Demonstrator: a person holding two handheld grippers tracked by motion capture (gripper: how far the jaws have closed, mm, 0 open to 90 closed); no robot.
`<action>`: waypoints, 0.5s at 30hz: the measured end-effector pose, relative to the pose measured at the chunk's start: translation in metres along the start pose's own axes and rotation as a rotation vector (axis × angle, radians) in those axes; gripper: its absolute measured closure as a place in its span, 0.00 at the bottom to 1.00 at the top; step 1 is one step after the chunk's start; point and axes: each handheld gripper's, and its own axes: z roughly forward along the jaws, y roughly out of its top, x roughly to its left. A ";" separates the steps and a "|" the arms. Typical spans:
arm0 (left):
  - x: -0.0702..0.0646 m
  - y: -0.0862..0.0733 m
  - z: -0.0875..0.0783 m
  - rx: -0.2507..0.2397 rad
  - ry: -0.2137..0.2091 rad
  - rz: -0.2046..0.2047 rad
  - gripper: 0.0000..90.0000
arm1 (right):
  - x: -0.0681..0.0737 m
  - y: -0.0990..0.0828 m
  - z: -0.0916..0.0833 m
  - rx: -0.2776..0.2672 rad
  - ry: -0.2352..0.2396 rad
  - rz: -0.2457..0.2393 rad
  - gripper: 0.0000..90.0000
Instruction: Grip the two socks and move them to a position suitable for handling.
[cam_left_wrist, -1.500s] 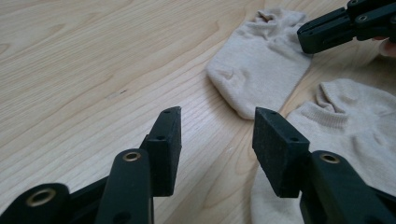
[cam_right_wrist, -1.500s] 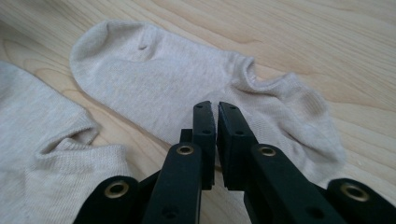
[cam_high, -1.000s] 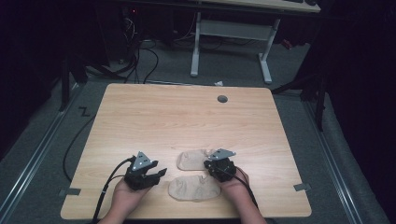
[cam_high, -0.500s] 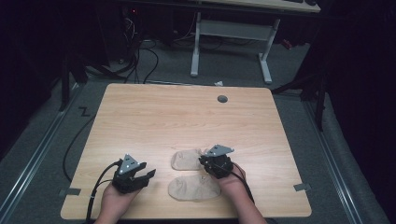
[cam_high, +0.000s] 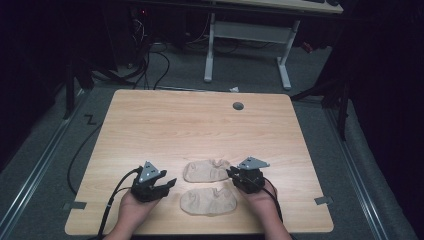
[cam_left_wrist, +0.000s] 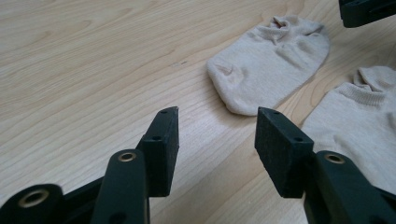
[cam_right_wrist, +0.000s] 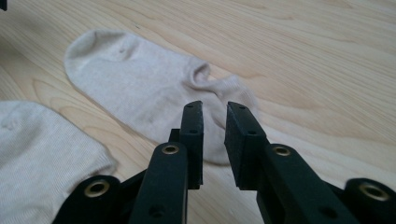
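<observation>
Two beige ankle socks lie flat side by side near the table's front edge: a far sock (cam_high: 206, 171) (cam_left_wrist: 268, 70) (cam_right_wrist: 140, 88) and a near sock (cam_high: 209, 201) (cam_left_wrist: 359, 121) (cam_right_wrist: 37, 158). My left gripper (cam_high: 170, 184) (cam_left_wrist: 217, 126) rests low, left of the socks, open wide over bare wood. My right gripper (cam_high: 231, 173) (cam_right_wrist: 215, 112) hovers at the right, cuff end of the far sock. Its jaws have just been opening and stand a narrow gap apart with nothing between them.
The wooden table (cam_high: 165, 125) stretches bare beyond the socks, with a round cable hole (cam_high: 238, 106) near its far edge. Cables trail from both grippers off the front edge. A white desk frame (cam_high: 247, 37) stands on the floor behind.
The right gripper's jaws have parted and it has drawn back a little to the right, off the far sock's cuff end. The left gripper sits about where it was.
</observation>
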 end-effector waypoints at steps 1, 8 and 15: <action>0.000 0.000 0.000 0.000 0.000 0.000 0.56 | 0.000 0.000 0.000 0.000 0.000 0.000 0.85; -0.001 0.009 0.018 0.007 -0.030 -0.008 0.55 | -0.010 -0.013 -0.012 -0.014 -0.043 0.045 0.83; -0.001 0.014 0.038 0.025 -0.024 0.005 0.57 | -0.014 -0.022 -0.022 -0.011 -0.089 0.069 0.85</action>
